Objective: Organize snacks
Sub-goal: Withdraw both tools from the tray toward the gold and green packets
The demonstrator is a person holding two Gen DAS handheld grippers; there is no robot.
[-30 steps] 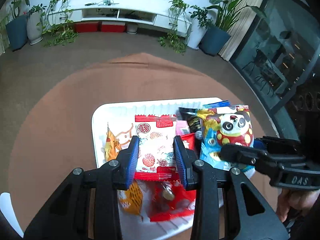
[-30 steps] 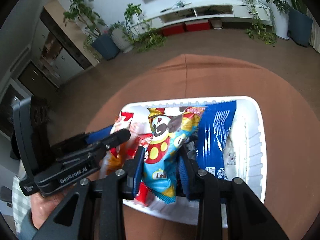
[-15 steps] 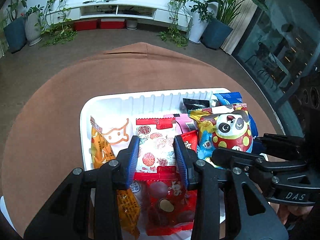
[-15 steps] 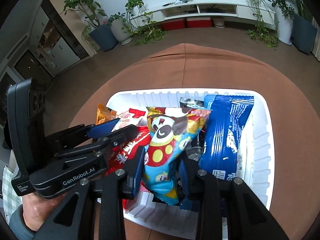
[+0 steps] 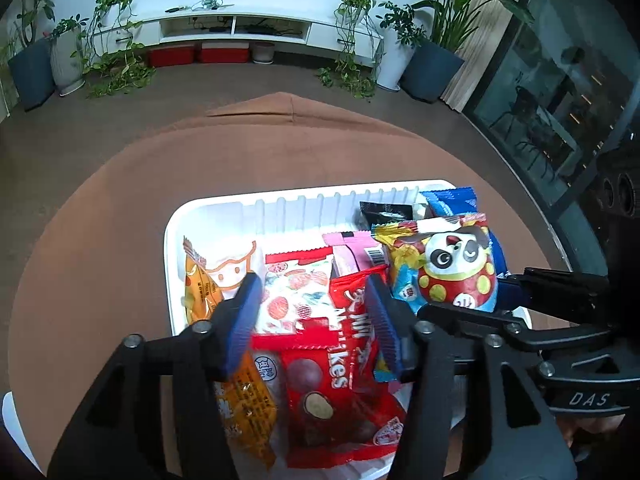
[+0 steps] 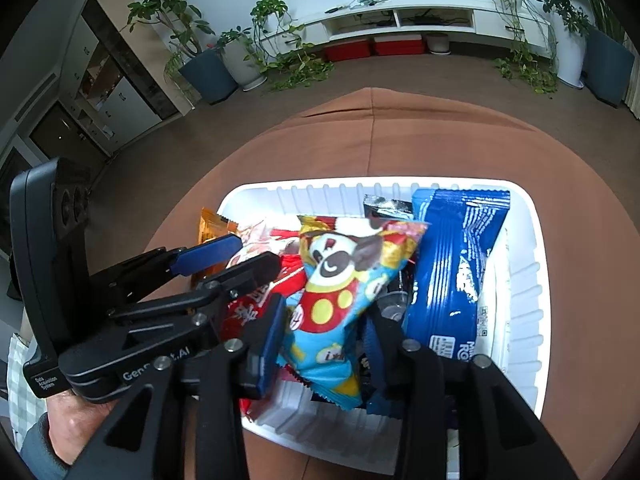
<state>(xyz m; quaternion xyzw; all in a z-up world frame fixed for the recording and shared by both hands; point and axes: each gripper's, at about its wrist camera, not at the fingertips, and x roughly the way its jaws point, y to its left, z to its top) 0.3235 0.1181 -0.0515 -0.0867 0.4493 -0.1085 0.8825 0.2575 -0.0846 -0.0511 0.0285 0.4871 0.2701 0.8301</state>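
Left wrist view is showing the left hand-held gripper (image 5: pixel 312 300) hovering over a white tray (image 5: pixel 172 240) packed with snacks, its blue pads spread apart with nothing clamped between them. Between and below those pads, a white packet with red fruit print (image 5: pixel 294 300) is lying beside a red chocolate-ball bag (image 5: pixel 340 400), which is overlapping it at the near end. An orange packet (image 5: pixel 200 288) is leaning along the tray's left side, and a pink packet (image 5: pixel 352 252) is peeking out behind the red one. The tray is sitting on a round counter covered in brown cloth (image 5: pixel 120 220).

To the right, the right hand-held gripper (image 5: pixel 504 300) is reaching in from the side, right by the panda snack bag (image 5: pixel 452 268).

Right wrist view is showing that same right hand-held gripper (image 6: pixel 326 332) with its two pads on either side of the panda snack bag (image 6: pixel 340 280); the bag is standing tilted inside the tray (image 6: pixel 528 280), its lower half between the pads, which appear to be pressing on it. Just to its right, a long blue packet (image 6: pixel 456 264) is lying lengthwise, and a black packet (image 6: pixel 386 206) is showing behind. The left hand-held gripper (image 6: pixel 244 252) is entering from the left, its pads parted above the red wrappers. White shelving and potted plants (image 6: pixel 200 60) are standing along the far wall.
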